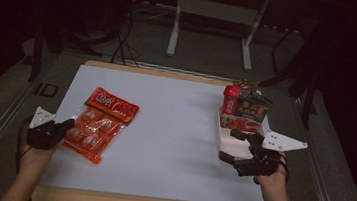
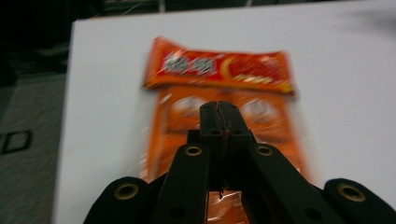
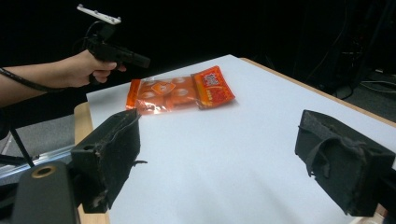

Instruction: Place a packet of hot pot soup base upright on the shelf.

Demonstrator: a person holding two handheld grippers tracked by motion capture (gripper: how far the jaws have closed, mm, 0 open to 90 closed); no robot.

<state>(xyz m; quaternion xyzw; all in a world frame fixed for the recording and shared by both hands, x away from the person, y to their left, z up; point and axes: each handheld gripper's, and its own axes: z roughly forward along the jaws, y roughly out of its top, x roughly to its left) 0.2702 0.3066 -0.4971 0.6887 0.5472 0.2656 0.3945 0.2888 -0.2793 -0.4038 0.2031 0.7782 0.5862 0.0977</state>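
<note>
Jaws pressed together, the left gripper (image 2: 219,114) hovered over the flat orange plastic packet of wrapped snacks (image 1: 99,125), seemingly light, floppy, slippery, best pinched at its sealed edge.

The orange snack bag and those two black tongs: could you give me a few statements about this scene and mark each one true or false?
1. The orange snack bag lies flat on the white table. True.
2. The left tongs are wide open. False: their jaws are pressed together, with the bag just beyond them.
3. The right tongs are open with nothing between the jaws. True.
4. The white tray is next to the left tongs. False: it is on the right side, by the right tongs.
5. The snack packets at the tray's far end stand upright. True.
</note>
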